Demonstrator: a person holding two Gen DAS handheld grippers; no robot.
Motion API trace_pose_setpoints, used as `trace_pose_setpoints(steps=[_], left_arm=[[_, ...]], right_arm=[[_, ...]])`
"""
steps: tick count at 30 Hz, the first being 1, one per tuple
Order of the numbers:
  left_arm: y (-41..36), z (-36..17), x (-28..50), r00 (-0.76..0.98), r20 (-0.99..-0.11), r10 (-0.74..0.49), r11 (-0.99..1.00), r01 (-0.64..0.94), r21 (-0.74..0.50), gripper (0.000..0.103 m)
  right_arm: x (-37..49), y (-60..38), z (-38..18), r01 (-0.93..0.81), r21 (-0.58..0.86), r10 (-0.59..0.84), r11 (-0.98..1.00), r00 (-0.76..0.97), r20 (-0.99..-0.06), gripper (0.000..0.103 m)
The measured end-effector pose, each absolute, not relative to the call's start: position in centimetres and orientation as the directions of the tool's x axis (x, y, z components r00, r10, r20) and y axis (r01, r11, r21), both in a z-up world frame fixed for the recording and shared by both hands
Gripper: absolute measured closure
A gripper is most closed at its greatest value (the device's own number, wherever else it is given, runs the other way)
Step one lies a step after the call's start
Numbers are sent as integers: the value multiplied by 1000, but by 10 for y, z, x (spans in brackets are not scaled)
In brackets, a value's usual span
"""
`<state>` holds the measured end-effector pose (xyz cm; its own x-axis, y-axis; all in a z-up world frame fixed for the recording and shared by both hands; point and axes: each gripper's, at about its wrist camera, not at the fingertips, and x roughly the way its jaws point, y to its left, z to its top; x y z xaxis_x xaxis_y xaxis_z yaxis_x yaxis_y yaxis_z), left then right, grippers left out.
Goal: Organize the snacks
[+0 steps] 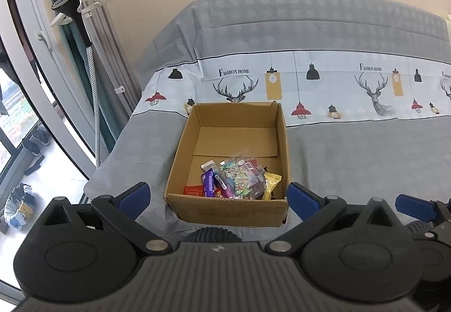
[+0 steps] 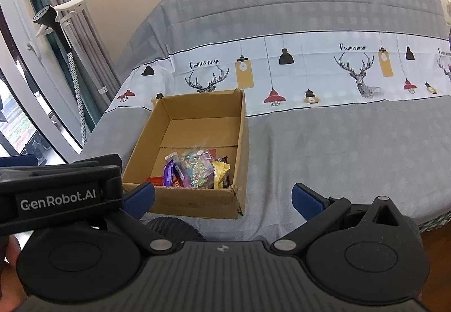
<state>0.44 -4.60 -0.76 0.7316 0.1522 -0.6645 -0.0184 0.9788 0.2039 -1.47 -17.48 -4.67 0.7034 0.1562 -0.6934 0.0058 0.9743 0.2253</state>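
Observation:
An open cardboard box point(image 1: 197, 125) stands on the bed; it also shows in the right wrist view point(image 2: 245, 142). Its near half holds a pile of snacks point(image 1: 239, 180): a purple bar, a clear bag of colourful candies, a yellow wrapper and a red packet, also seen in the right wrist view point(image 2: 197, 171). My left gripper point(image 1: 218, 197) is open and empty, just in front of the box's near wall. My right gripper point(image 2: 222, 199) is open and empty, near the box's front right corner. The left gripper's body point(image 2: 56, 190) shows at the left of the right wrist view.
The bed point(image 1: 352, 159) has a grey cover with a white band of deer and lamp prints. A garment steamer on a pole point(image 1: 76, 13) stands by grey curtains and a window at the left. Shoes lie on the floor beyond the glass point(image 1: 33, 142).

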Motion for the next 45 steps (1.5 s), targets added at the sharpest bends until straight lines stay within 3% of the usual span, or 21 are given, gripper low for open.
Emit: trace_pose_setpoints(steps=[45], left_arm=[[-40,-8,-4,725,-668,166,978,-32,208,0]], right_arm=[[-18,-167,-48,-21,225,175,974,701,-692,0]])
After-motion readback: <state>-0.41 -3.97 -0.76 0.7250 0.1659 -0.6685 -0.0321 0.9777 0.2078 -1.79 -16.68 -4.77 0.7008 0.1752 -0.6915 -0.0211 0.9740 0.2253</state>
